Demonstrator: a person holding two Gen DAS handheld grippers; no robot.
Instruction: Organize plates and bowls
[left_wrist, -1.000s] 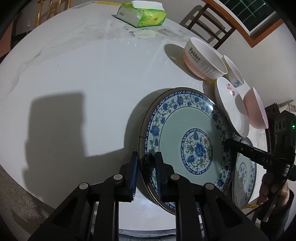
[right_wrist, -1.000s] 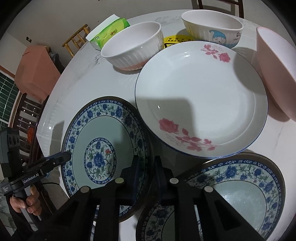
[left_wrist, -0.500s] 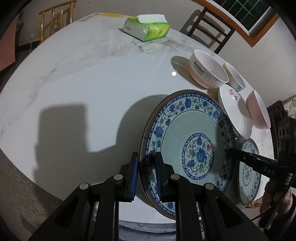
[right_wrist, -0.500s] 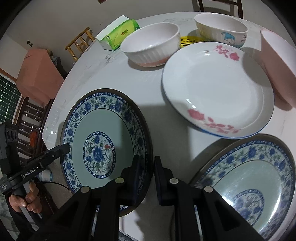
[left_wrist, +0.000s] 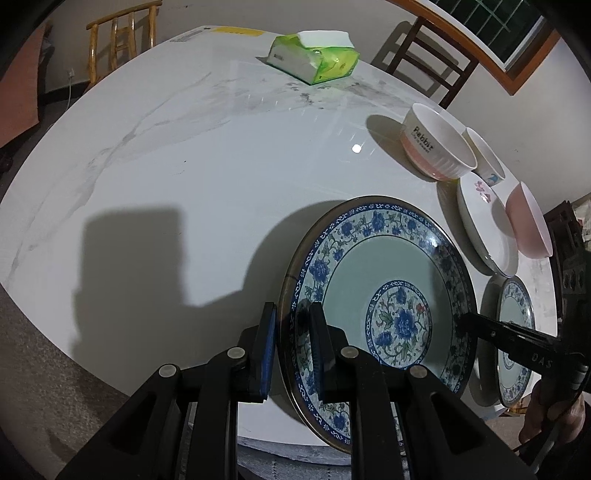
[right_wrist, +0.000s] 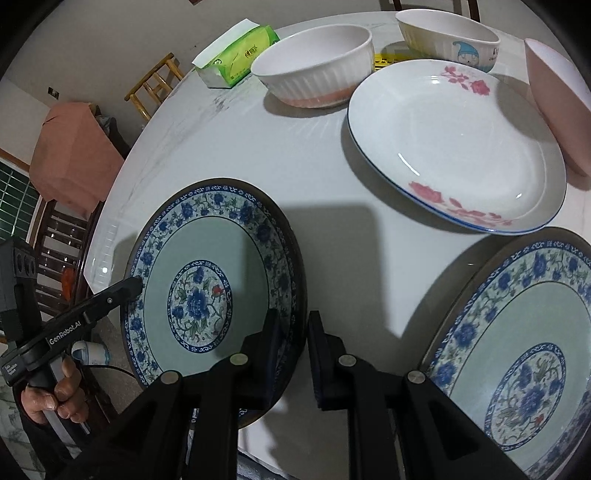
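From my left camera, the left hand-held gripper (left_wrist: 291, 345) is clamped narrow on the near rim of the blue-flowered plate (left_wrist: 376, 295), one pad under the rim and one on its face. That plate sits at the near edge of the bench (left_wrist: 184, 166). At the plate's far side the right hand-held gripper (left_wrist: 461, 320) grips the opposite rim. Beyond the plate stand the ribbed bowl (left_wrist: 436, 151), the rose plate (left_wrist: 484, 229) and the pink bowl (left_wrist: 528, 225); a second blue plate (left_wrist: 515, 339) lies just past it.

From my right camera, my right hand-held gripper (right_wrist: 291, 345) pinches the same plate's (right_wrist: 207, 273) rim, jaws narrow. The left hand-held gripper (right_wrist: 135, 286) holds its other side. The second blue plate (right_wrist: 517, 350) lies apart from it, the rose plate (right_wrist: 454, 144) beyond.
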